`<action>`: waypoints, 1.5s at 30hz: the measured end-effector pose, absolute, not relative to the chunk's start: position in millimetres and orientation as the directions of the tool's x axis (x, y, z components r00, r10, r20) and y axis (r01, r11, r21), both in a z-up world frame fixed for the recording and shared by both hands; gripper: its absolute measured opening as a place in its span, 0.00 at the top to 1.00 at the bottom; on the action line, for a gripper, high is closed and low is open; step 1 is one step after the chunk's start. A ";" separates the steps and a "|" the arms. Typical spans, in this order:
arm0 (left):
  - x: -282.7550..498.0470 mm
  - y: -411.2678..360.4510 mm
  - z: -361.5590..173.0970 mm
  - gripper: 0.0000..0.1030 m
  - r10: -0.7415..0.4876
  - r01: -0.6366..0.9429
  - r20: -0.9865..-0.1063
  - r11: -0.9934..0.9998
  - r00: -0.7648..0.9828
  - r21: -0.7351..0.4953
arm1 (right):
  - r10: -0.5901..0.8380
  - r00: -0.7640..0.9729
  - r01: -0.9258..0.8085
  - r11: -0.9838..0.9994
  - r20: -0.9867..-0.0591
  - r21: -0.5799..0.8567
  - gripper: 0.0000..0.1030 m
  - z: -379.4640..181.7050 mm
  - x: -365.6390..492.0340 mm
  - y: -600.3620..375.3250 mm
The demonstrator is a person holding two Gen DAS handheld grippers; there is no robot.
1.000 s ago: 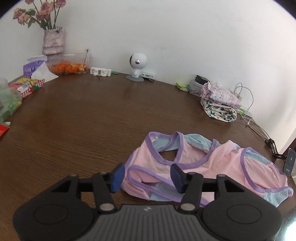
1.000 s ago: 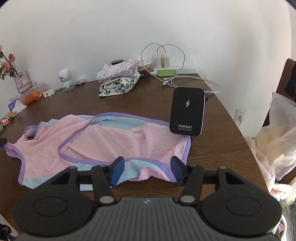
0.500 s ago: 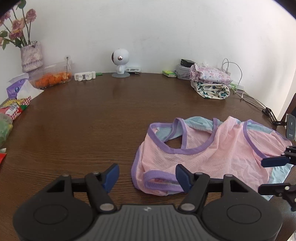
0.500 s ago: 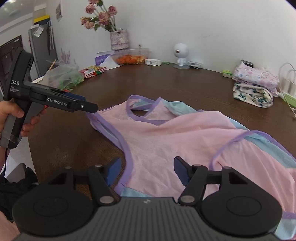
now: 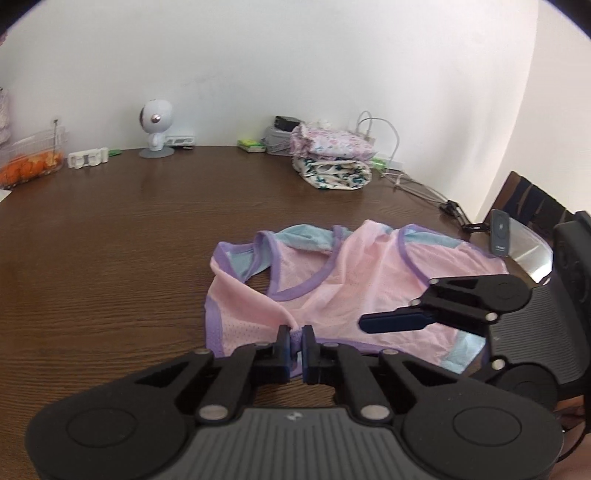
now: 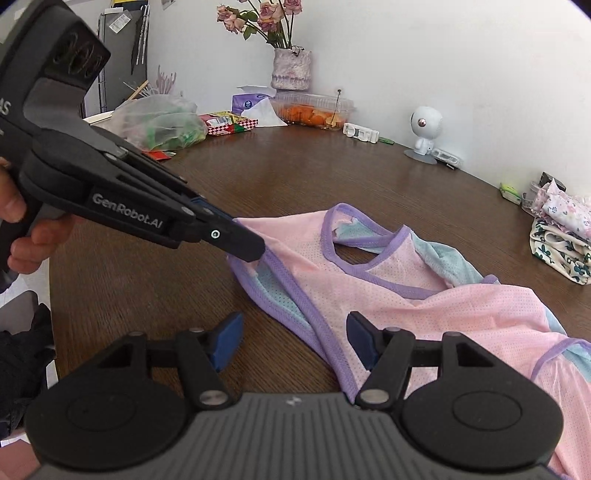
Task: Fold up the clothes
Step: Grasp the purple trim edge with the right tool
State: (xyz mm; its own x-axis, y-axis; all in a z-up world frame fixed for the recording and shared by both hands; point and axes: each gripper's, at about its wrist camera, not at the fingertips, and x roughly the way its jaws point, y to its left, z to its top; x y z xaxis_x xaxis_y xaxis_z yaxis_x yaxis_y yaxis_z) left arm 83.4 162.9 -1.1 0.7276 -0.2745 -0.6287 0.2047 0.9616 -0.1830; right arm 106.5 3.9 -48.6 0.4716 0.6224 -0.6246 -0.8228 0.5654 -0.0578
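Flowers and holding hand in right view only.

Domestic room. Wooden worktop against a white wall carries a flower vase, tissues, fruit tub, snack packets, folded laundry, charger cables.

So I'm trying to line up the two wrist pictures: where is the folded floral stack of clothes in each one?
Left wrist view: the folded floral stack sits at the table's far edge, upper middle-right, by the wall.
Right wrist view: the same stack is at the far right edge, mid-height.
Shared landmark: the small white round-headed camera near the wall.
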 end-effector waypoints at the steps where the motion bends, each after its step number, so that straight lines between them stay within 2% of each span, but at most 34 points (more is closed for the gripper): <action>1: 80.8 156.4 2.7 0.96 -0.299 0.229 -0.618 0.954 0.727 -0.193 | 0.629 0.473 -0.826 0.561 -0.617 -0.061 0.38 -48.9 102.8 2.5; 8: 76.4 111.8 10.6 0.95 -0.430 0.311 -0.587 0.902 0.686 -0.298 | 0.623 0.529 -0.799 0.594 -0.576 -0.091 0.38 -52.6 82.7 -12.8; 10: 77.0 99.6 11.1 0.95 -0.461 0.328 -0.583 0.887 0.669 -0.325 | 0.619 0.542 -0.783 0.617 -0.568 -0.075 0.40 -54.9 81.4 -21.8; 13: 76.3 80.0 11.6 0.95 -0.502 0.357 -0.581 0.865 0.640 -0.354 | 0.626 0.551 -0.761 0.648 -0.552 -0.024 0.59 -56.4 81.9 -39.2; 15: 73.6 65.7 13.4 0.95 -0.523 0.381 -0.577 0.853 0.627 -0.358 | 0.634 0.558 -0.744 0.668 -0.536 0.015 0.66 -56.0 83.7 -52.9; 17: 70.4 52.4 15.2 0.95 -0.545 0.404 -0.570 0.839 0.615 -0.365 | 0.645 0.561 -0.734 0.678 -0.519 0.048 0.91 -55.6 84.3 -68.1; 18: 68.7 46.5 16.3 0.90 -0.556 0.414 -0.563 0.831 0.612 -0.371 | 0.652 0.560 -0.731 0.680 -0.512 0.065 0.91 -55.6 83.9 -77.3; 20: 66.0 36.1 19.6 0.73 -0.570 0.432 -0.554 0.822 0.607 -0.372 | 0.653 0.563 -0.725 0.684 -0.506 0.075 0.92 -54.8 81.6 -94.8; 21: 64.7 34.2 22.9 0.52 -0.561 0.431 -0.546 0.828 0.622 -0.359 | 0.648 0.571 -0.721 0.690 -0.504 0.070 0.93 -54.2 79.2 -104.5; 22: 63.4 32.4 26.2 0.38 -0.552 0.430 -0.538 0.834 0.637 -0.346 | 0.643 0.578 -0.716 0.695 -0.503 0.067 0.93 -53.4 77.2 -114.7; 23: 62.1 30.7 29.6 0.37 -0.542 0.428 -0.529 0.840 0.653 -0.332 | 0.637 0.586 -0.710 0.701 -0.501 0.062 0.93 -52.3 74.7 -126.0; 26: 71.6 37.4 36.0 0.35 -0.480 0.378 -0.532 0.877 0.698 -0.296 | 0.608 0.621 -0.689 0.724 -0.495 0.025 0.93 -47.3 65.8 -163.8; 30: 102.5 42.0 27.2 0.35 -0.322 0.254 -0.606 0.947 0.727 -0.197 | 0.528 0.685 -0.632 0.773 -0.502 -0.050 0.93 -38.6 57.9 -220.0; 32: 119.7 38.5 19.1 0.37 -0.283 0.242 -0.633 0.958 0.720 -0.154 | 0.472 0.718 -0.579 0.813 -0.511 -0.061 0.93 -36.1 59.4 -247.8; 34: 139.9 29.8 8.8 0.42 -0.239 0.241 -0.667 0.966 0.706 -0.092 | 0.435 0.738 -0.530 0.847 -0.516 -0.044 0.93 -35.9 62.0 -269.2; 35: 146.9 24.1 3.3 0.50 -0.223 0.250 -0.683 0.966 0.696 -0.062 | 0.420 0.746 -0.508 0.860 -0.518 -0.035 0.93 -36.2 62.8 -278.2; 36: 153.6 18.4 -2.3 0.53 -0.207 0.259 -0.698 0.965 0.686 -0.032 | 0.406 0.753 -0.489 0.872 -0.519 -0.027 0.93 -36.9 63.3 -285.7; 38: 159.0 6.8 -13.7 0.55 -0.221 0.307 -0.722 0.951 0.655 -0.012 | 0.389 0.763 -0.463 0.886 -0.517 -0.016 0.93 -40.5 62.8 -293.1; 39: 159.5 2.4 -17.9 0.59 -0.233 0.330 -0.730 0.944 0.642 -0.011 | 0.387 0.764 -0.455 0.890 -0.516 -0.005 0.93 -42.7 63.9 -295.7; 45: 154.2 -13.1 -30.8 0.61 -0.239 0.389 -0.746 0.921 0.622 0.029 | 0.392 0.762 -0.441 0.897 -0.515 0.031 0.93 -51.5 65.6 -303.1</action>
State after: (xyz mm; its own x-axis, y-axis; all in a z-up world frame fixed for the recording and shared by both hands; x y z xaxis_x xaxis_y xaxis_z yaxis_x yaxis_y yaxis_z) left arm 154.2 -13.1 -30.8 0.6218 -0.2393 -0.7458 0.3889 0.9208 0.0288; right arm 65.6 -303.1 -51.5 0.7622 0.3925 -0.5148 -0.4408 0.8971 0.0313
